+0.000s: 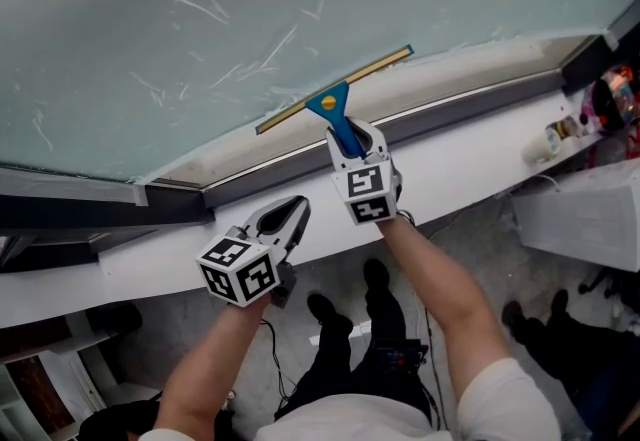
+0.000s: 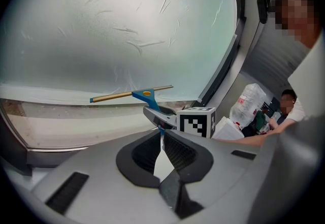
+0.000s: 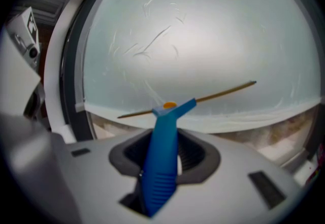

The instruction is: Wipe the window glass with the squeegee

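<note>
The squeegee [image 1: 335,97] has a blue handle and a long brass-coloured blade. Its blade lies against the bottom edge of the pale, streaked window glass [image 1: 200,19], tilted up to the right. My right gripper [image 1: 352,144] is shut on the blue handle [image 3: 161,162], which sticks up between its jaws toward the blade [image 3: 218,93]. My left gripper [image 1: 290,217] hangs lower and to the left, over the white sill, shut with nothing in it. In the left gripper view its jaws [image 2: 161,135] meet at the tips, and the squeegee [image 2: 133,95] shows beyond them.
A dark window frame [image 1: 300,167] and a white sill [image 1: 470,169] run below the glass. Small bottles [image 1: 560,134] stand at the sill's right end, above a white box [image 1: 580,214]. A seated person [image 2: 287,108] and a plastic bag [image 2: 249,106] are off to the right.
</note>
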Motion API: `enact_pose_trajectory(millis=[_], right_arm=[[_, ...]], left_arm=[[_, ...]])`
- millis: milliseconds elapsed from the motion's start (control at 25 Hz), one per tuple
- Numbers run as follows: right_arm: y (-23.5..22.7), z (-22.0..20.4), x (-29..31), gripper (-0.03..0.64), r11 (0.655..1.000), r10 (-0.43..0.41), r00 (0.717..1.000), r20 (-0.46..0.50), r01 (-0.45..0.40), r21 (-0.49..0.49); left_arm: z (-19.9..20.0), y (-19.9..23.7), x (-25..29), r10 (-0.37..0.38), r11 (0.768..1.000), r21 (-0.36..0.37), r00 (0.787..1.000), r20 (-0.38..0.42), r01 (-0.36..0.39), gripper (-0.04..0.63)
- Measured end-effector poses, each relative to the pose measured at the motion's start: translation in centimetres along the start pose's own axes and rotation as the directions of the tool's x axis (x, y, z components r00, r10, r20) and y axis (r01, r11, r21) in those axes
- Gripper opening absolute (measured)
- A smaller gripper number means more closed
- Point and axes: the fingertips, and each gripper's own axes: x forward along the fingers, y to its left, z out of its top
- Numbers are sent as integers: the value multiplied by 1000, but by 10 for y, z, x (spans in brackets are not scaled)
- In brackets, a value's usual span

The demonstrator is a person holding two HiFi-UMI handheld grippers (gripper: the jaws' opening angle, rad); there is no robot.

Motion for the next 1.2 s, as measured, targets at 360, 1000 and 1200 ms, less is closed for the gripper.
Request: enact_pose_trajectory(millis=[360,1000,1200], right_arm=[[-1,-24,1,147,999,11,997,-79,-8,37],[-10,-47,-28,147,983,79,978,-195,-44,175],[-7,-32,-54,147,985,96,978,-187,-66,162]], left_arm=[[-1,-9,2,11,1000,-11,1000,6,-11,46],[1,-38,-19,52,998,-39,995,89,-48,46],[1,-61,-36,20,1000,-20,993,119,-18,46]])
